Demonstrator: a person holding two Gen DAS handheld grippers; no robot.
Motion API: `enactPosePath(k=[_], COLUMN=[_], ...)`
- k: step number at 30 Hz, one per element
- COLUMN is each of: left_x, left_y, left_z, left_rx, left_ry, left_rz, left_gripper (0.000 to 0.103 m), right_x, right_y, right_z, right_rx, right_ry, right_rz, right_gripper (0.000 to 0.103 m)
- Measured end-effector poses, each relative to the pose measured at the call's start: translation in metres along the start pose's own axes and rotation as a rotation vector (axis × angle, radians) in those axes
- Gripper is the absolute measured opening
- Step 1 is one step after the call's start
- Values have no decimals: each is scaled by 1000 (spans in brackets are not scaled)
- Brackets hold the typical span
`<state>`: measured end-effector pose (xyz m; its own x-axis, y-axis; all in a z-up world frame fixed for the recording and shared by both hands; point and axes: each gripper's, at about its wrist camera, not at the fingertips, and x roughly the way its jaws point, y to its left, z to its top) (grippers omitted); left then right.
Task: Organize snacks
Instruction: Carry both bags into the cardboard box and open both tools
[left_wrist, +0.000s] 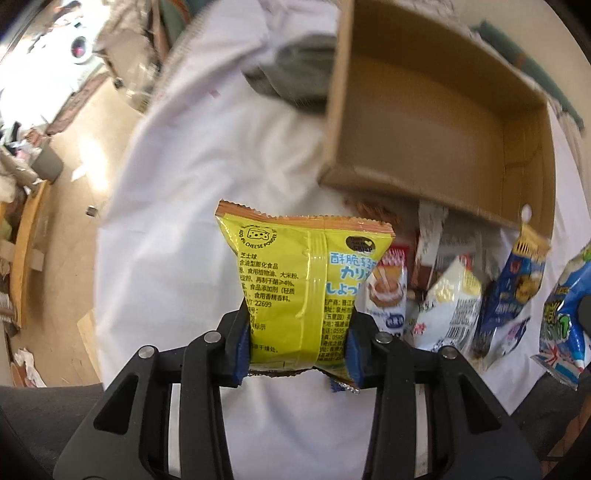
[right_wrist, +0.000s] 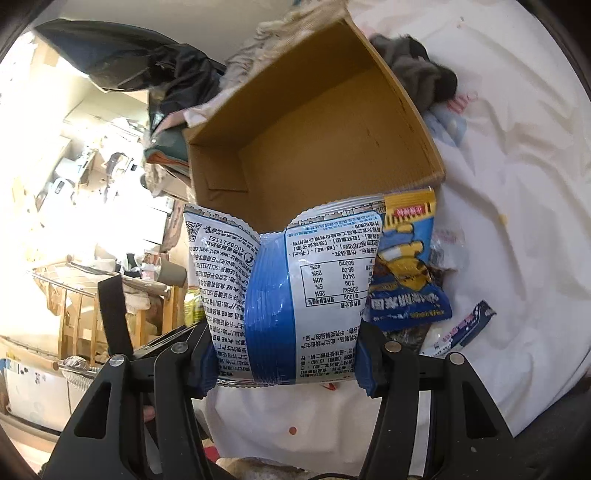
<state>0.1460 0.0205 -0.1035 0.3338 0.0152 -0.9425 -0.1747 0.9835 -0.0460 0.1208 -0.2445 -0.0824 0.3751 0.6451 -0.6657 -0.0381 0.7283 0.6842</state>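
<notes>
On a white sheet (left_wrist: 177, 177) spread over what looks like a bed, an open cardboard box (left_wrist: 443, 122) sits with its bottom bare, and a heap of snack packets lies just in front of its near wall.

The left claw (left_wrist: 297, 343) grips a yellow cheese-puff bag (left_wrist: 295, 280) by its lower part, the blue pads (left_wrist: 243, 343) pressing in on both sides so the foil pinches inward. The bag stands upright between the fingers, back side with printed text facing the camera, its crimped orange top edge pointing toward the box. To its right, still on the sheet, lie a white cake-snack packet (left_wrist: 388, 291), a white-and-silver packet (left_wrist: 450, 306), a blue packet with a yellow hanging tab (left_wrist: 513, 288), and at the frame's edge a blue-and-green bag (left_wrist: 565, 325).

The right claw (right_wrist: 286, 363) is clamped on a blue-and-white snack bag (right_wrist: 284, 291), held upright with its nutrition table showing upside down; the bag's top edge overlaps the box's near wall (right_wrist: 218, 173) in the view. Just to the right of it lies a blue packet with a cartoon figure (right_wrist: 406, 266), and further right a small dark-blue packet (right_wrist: 469, 325) on the sheet. A grey garment (right_wrist: 417, 70) lies bunched beside the box's far corner.
</notes>
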Motion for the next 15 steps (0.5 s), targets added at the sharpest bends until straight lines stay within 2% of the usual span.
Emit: enactPosePath(k=[4, 7, 10, 15], left_x=[-27, -48, -65, -81], left_y=[21, 25, 20, 9], left_z=[4, 12, 27, 44], left_rx=[-40, -48, -32, 22], left_ry=[-103, -165, -231, -289], left_rz=[3, -4, -13, -27], left_gripper=[36, 36, 36, 36], right_x=[-13, -18, -20, -21], right_y=[11, 17, 16, 17], right_z=[4, 11, 23, 45], right_rx=[-52, -95, -97, -128], right_ry=[-74, -112, -137, -172], right_rz=[0, -62, -83, -99], right_gripper=[60, 60, 60, 60])
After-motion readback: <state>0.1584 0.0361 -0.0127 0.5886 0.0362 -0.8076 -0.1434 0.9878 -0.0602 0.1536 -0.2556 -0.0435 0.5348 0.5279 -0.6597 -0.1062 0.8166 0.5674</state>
